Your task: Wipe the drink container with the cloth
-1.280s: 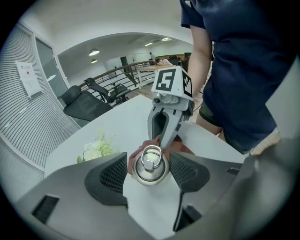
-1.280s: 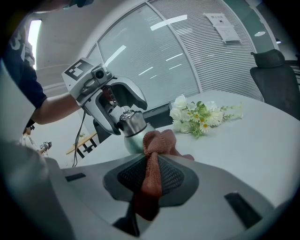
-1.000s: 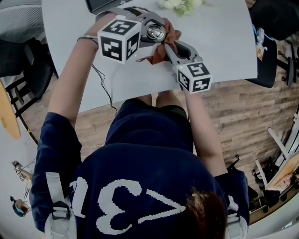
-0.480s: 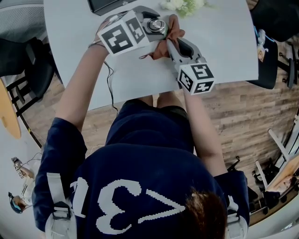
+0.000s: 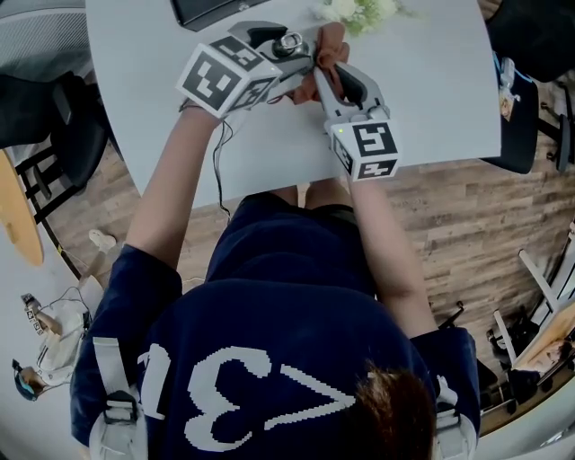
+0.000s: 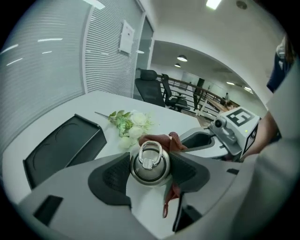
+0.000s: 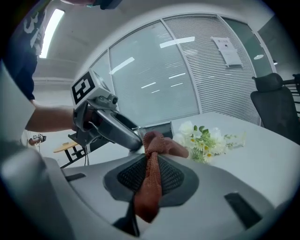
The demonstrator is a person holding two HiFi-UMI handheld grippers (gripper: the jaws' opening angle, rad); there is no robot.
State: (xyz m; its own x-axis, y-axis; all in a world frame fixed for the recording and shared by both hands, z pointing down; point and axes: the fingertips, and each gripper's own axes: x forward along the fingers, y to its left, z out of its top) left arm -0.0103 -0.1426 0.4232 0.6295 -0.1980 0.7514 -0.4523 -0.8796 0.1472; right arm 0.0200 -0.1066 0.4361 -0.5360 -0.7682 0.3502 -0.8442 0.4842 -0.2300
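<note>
A small steel drink container (image 6: 149,165) with a ring-handled lid is clamped between the black pads of my left gripper (image 6: 150,169), held above the white table (image 5: 431,81). In the head view the container (image 5: 288,42) shows lid-up near the table's far side, beside the left gripper (image 5: 286,56). My right gripper (image 7: 151,172) is shut on a rust-brown cloth (image 7: 151,174), whose bunched end presses against the container's side. The same cloth (image 5: 325,56) shows between both grippers in the head view, with the right gripper (image 5: 329,65) just right of the container.
White flowers (image 5: 355,9) lie at the table's far edge, just beyond the container. A black tray (image 6: 61,147) lies on the table to the left. Office chairs (image 6: 152,89) stand past the table. The table's near edge (image 5: 359,171) lies close to the person's body.
The left gripper has rolled, so its marker cube now faces another way, and has carried the container further from the body. The right gripper followed with the cloth, staying against the container.
</note>
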